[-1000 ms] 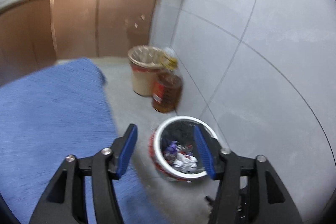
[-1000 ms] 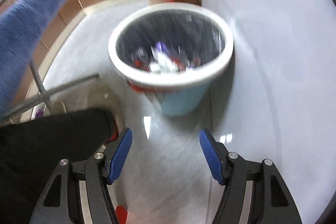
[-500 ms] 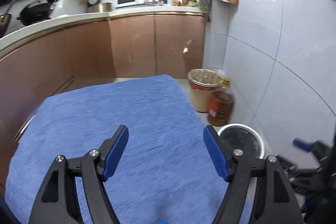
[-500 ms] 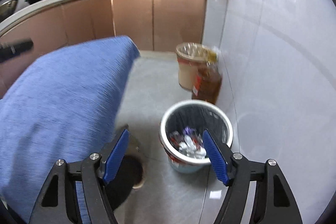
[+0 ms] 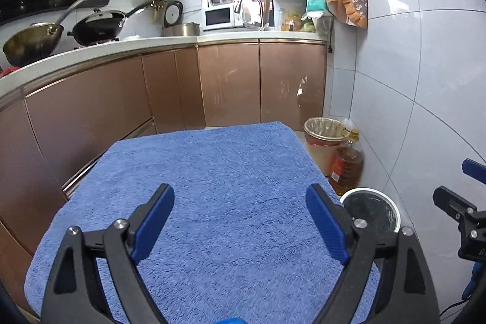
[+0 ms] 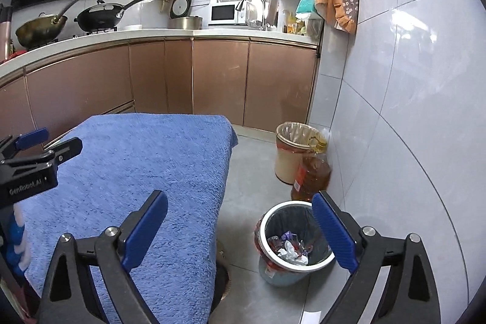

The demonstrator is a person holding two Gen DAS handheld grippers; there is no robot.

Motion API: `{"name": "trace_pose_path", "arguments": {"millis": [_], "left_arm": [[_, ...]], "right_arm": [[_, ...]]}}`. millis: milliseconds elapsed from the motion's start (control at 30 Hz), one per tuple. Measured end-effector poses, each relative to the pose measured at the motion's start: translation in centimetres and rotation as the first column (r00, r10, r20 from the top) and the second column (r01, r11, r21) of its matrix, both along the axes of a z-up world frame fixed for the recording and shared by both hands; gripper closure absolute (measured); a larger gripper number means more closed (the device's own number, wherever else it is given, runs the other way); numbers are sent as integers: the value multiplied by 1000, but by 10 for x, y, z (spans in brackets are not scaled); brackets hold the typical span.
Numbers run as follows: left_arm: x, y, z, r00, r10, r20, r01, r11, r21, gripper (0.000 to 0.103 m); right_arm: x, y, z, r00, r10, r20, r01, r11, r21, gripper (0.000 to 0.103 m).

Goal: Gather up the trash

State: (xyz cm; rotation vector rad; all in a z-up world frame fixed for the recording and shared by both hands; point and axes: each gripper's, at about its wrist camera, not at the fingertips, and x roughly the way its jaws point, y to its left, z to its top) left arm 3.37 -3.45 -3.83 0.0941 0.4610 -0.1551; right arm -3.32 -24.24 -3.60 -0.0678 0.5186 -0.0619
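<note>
Trash (image 6: pixel 290 248) lies in the bin (image 6: pixel 293 260) on the floor, off the worktop's right edge. The left claw (image 5: pixel 240 222) and right claw (image 6: pixel 240 230) both gape wide, holding nothing, above the blue towel (image 5: pixel 212 187) covering the worktop (image 6: pixel 136 160). Nothing loose shows there; a blind grab would likely snag towel.

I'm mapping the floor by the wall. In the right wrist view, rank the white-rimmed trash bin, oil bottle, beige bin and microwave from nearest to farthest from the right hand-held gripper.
From the right hand-held gripper:
1. White-rimmed trash bin, floor, just ahead on the right.
2. Oil bottle, behind it by the wall.
3. Beige bin, just beyond the bottle.
4. Microwave, on the far counter.
</note>
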Motion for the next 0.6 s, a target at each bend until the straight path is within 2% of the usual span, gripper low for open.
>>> {"name": "trace_pose_path", "arguments": {"millis": [300, 600], "left_arm": [[-17, -1, 15, 999, -9, 42, 10, 1000, -13, 15], [-35, 2, 28, 995, 3, 99, -1, 1000, -24, 15]], "right_arm": [[-9, -6, 16, 997, -58, 47, 57, 998, 27, 4], [-25, -9, 32, 992, -61, 112, 59, 998, 19, 1]]}}
